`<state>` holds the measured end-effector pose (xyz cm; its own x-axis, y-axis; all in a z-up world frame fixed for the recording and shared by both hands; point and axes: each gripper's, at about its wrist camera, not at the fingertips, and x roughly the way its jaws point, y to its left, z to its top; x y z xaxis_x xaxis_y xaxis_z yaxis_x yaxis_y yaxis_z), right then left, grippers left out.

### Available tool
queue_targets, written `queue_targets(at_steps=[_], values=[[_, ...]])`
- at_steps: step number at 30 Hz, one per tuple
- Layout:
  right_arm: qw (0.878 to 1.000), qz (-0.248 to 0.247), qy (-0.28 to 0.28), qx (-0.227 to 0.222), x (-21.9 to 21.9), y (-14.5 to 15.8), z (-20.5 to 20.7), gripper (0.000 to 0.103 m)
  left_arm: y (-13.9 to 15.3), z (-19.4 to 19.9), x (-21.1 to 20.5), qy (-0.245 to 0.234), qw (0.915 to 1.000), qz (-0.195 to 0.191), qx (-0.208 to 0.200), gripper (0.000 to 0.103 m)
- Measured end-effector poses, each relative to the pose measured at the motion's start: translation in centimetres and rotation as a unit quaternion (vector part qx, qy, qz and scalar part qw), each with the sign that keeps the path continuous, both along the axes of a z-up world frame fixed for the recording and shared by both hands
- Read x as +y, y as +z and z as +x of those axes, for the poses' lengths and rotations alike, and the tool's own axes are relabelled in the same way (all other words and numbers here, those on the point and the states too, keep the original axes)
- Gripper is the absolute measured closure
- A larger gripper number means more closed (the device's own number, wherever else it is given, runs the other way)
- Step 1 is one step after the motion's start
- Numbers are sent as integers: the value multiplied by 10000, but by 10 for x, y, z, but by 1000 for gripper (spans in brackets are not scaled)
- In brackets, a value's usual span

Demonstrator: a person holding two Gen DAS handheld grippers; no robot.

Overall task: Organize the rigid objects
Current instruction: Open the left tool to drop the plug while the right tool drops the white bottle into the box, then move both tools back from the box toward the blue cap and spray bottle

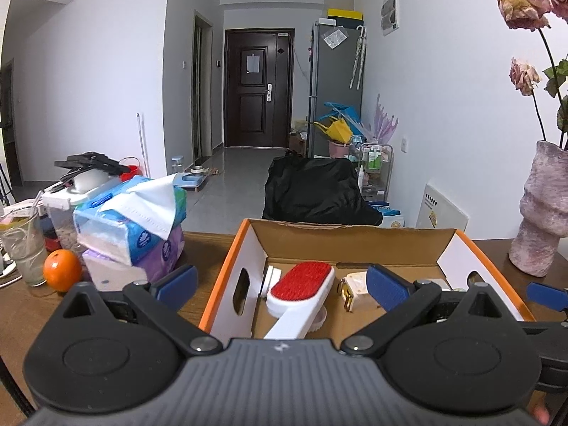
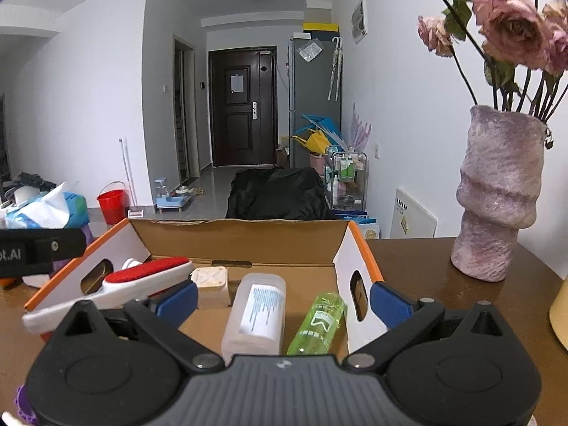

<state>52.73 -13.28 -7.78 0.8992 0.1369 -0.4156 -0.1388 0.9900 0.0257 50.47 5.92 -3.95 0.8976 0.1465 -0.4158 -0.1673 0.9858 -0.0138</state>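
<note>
Both wrist cameras sit low over the wooden table, close behind an open cardboard box, facing down the room toward a dark door. The left view looks from further left, the right from further right. Both share the box, door and vase.

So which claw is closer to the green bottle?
Right. The right claw hangs directly over the green bottle; the left claw hovers over the lint brush.
</note>
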Motion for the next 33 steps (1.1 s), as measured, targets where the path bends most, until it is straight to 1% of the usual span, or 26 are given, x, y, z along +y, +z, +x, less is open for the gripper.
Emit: queue_targets(at_steps=[9, 14, 25, 29, 33], values=[[9999, -51, 20, -96, -5, 9, -33, 0, 7, -36, 2, -35, 10000, -21, -83, 0], [9998, -90, 18, -173, -9, 13, -59, 0, 9, -63, 1, -15, 9999, 52, -149, 0], [9995, -62, -13, -297, -18, 17, -118, 0, 9, -122, 11, -27, 9999, 4, -136, 0], [9994, -58, 64, -331, -18, 19, -140, 0, 7, -139, 16, 11, 9999, 19, -132, 0], [9995, 1, 161, -287, -18, 19, -156, 0, 3, -149, 20, 5, 10000, -18, -36, 0]])
